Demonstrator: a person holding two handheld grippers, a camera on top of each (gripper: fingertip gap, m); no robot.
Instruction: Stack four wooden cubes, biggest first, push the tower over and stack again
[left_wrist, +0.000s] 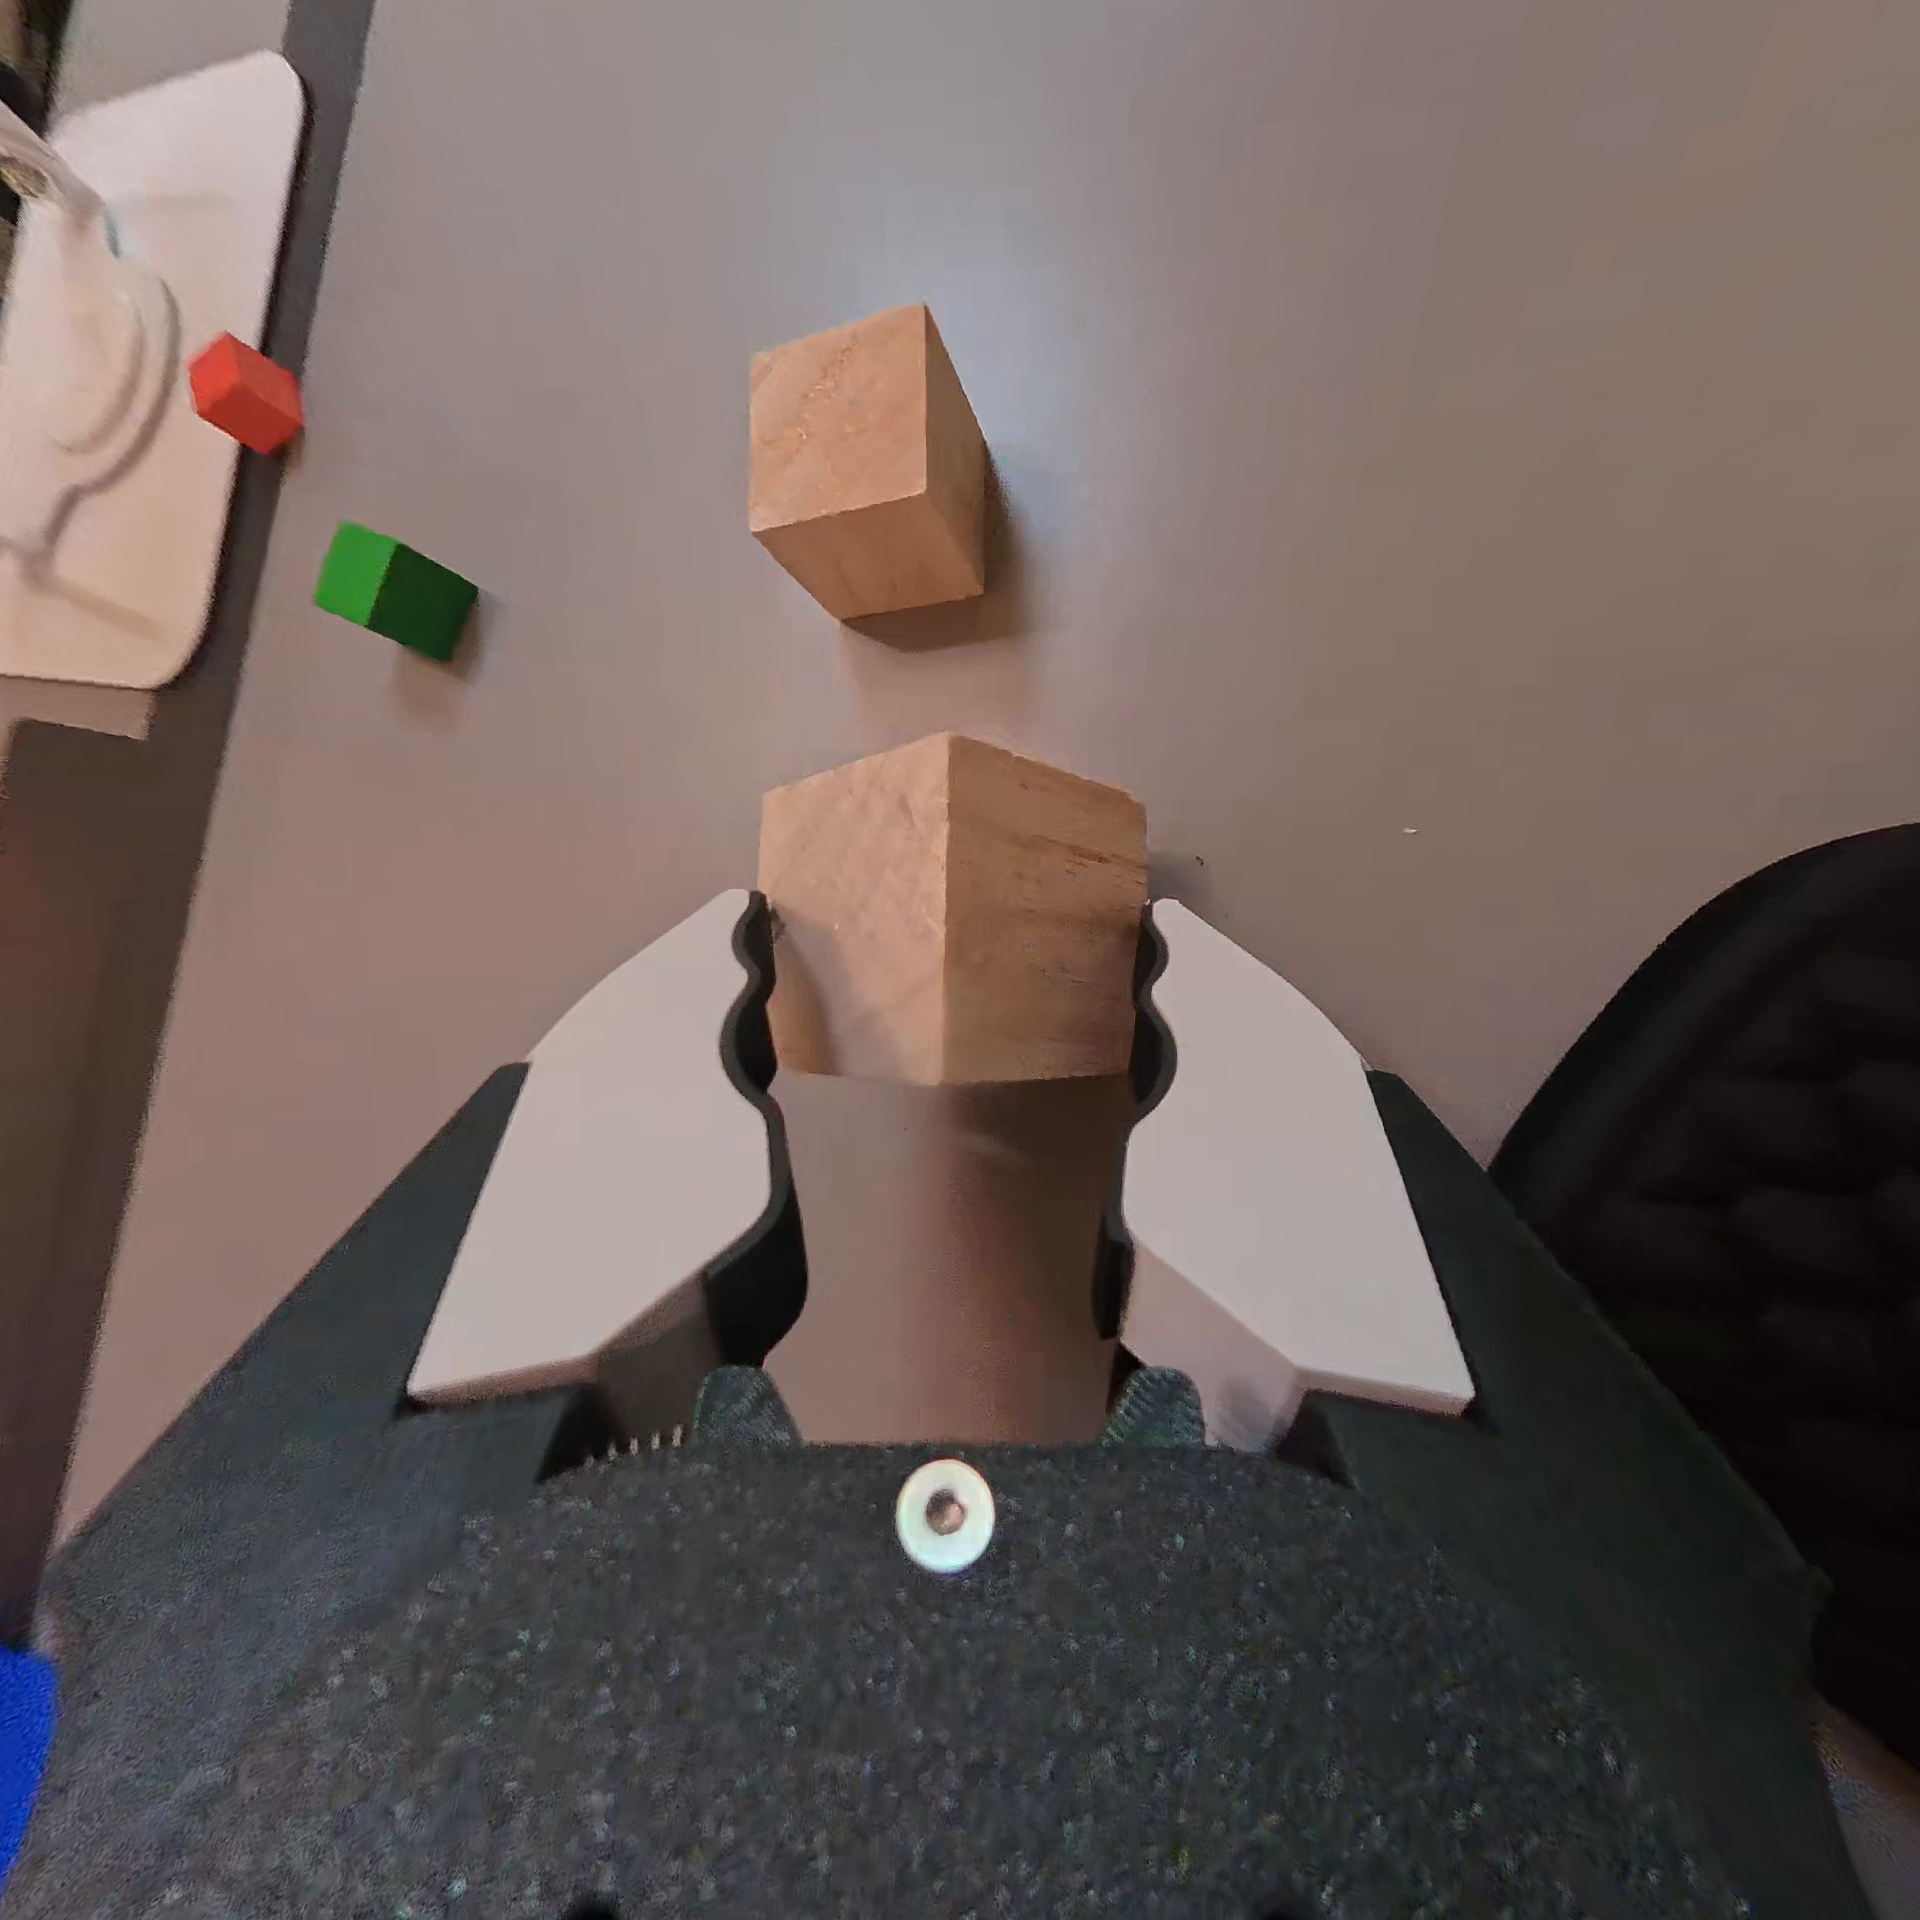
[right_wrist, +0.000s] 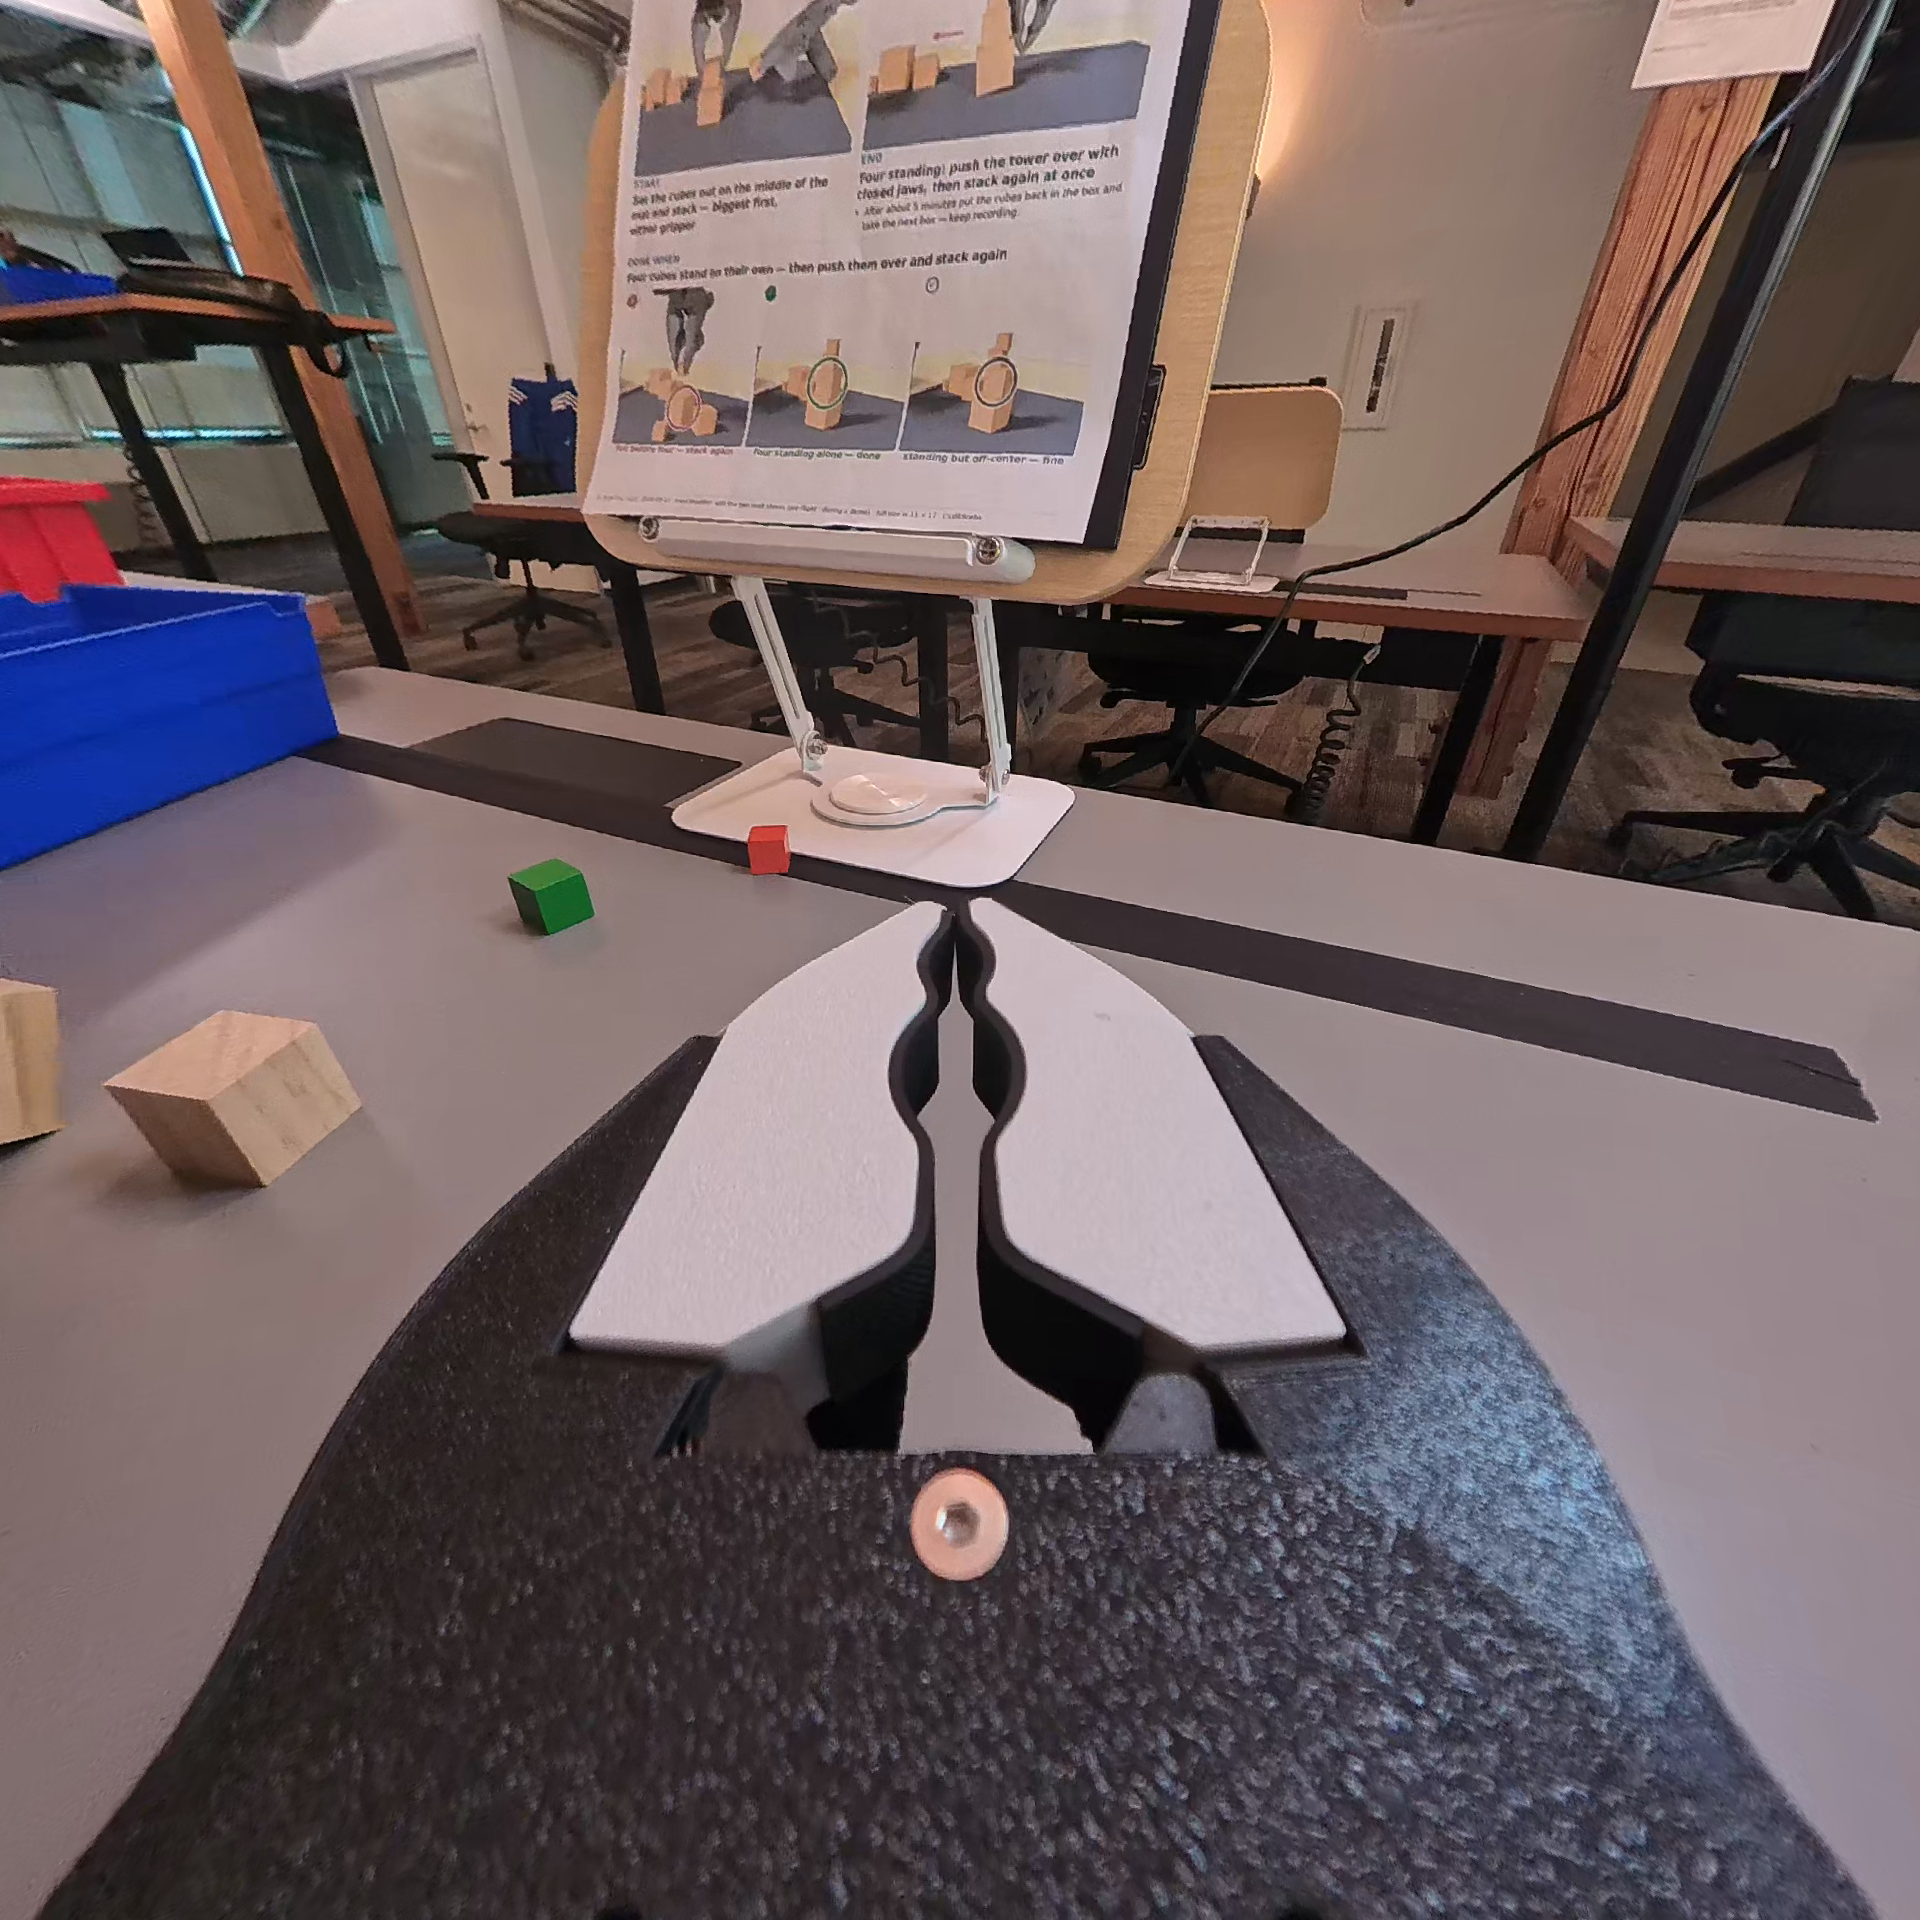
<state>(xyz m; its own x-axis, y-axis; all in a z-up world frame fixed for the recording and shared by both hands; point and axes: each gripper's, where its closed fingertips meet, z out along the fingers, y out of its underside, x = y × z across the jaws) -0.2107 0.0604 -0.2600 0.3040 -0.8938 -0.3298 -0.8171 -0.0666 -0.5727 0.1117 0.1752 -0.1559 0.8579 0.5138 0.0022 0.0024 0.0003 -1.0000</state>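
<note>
In the left wrist view my left gripper (left_wrist: 951, 935) is shut on a plain wooden cube (left_wrist: 951, 914). Both black pads (left_wrist: 750, 987) press on its sides at the fingertips. A second wooden cube (left_wrist: 862, 478) lies just beyond it on the grey table (left_wrist: 1351, 416). A green cube (left_wrist: 395, 590) and a smaller red cube (left_wrist: 246, 392) lie far to the left. My right gripper (right_wrist: 956, 914) is shut with nothing between its pads, over the table. To its left lie a wooden cube (right_wrist: 234, 1096), the green cube (right_wrist: 551, 896) and the red cube (right_wrist: 768, 848).
A white stand base (right_wrist: 873, 816) carries a board with a printed sheet (right_wrist: 914, 260) at the table's far edge, on a black strip (right_wrist: 1455, 1008). A blue bin (right_wrist: 145, 707) and a red bin (right_wrist: 47, 535) stand far left. A black chair (left_wrist: 1714, 1143) is beside the table. Tip to tip, the grippers are about 35 cm apart.
</note>
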